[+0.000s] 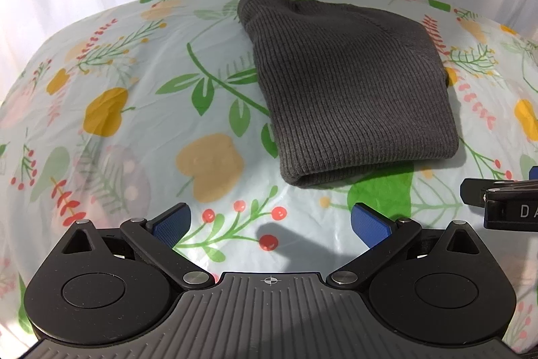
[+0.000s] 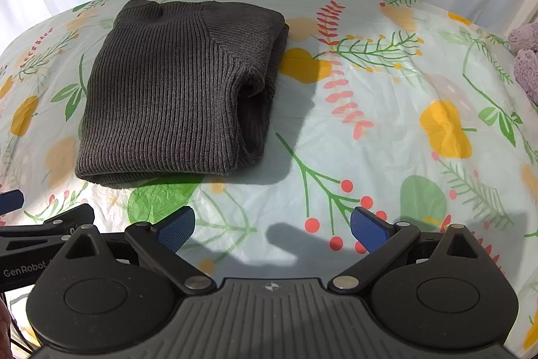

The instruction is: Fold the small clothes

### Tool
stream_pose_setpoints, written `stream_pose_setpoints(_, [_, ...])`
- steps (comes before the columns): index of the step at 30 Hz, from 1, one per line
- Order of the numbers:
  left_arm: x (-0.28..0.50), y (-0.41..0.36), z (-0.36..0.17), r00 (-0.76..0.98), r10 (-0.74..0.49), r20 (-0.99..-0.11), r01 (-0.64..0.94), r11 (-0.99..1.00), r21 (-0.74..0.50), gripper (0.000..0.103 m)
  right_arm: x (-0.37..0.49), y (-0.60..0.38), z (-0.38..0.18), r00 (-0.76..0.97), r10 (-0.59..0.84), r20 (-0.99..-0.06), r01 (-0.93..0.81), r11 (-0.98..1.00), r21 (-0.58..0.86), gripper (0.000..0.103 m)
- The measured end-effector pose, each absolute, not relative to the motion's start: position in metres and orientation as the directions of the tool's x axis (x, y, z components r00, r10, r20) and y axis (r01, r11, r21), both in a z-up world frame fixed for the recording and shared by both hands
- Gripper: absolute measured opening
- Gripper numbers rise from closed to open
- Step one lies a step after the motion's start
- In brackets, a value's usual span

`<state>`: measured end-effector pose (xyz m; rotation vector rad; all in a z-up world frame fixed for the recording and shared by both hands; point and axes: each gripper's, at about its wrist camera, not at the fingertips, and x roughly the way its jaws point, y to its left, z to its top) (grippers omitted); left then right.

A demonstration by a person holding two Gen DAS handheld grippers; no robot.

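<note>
While both units hover above the table (image 2: pixel 386 157), the left hand-held gripper (image 1: pixel 270 224) and right hand-held gripper (image 2: pixel 272 226) stand spread, holding nothing. A grey ribbed sweater (image 2: pixel 175 90) lies folded into a compact block on the floral cover, ahead of both, untouched. Purple fabric (image 2: pixel 526 56) sits at the table's far right edge.

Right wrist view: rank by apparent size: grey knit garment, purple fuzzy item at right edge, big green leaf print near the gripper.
1. grey knit garment, folded, largest by far.
2. green leaf print.
3. purple fuzzy item. It is cut off by the frame, so places 2 and 3 are unsure.
</note>
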<state>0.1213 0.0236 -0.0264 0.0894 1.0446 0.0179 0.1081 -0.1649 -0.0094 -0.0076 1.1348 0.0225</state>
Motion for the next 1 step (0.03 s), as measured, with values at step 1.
stream_pose_setpoints(1, [0.1215,0.0227,-0.0264,0.502,0.063,-0.862,0.031,0.995,0.091,0.103,0.1083,-0.1651,-0.0092,0.423,0.014,-0.906,-0.021,1.000,0.006,0.099])
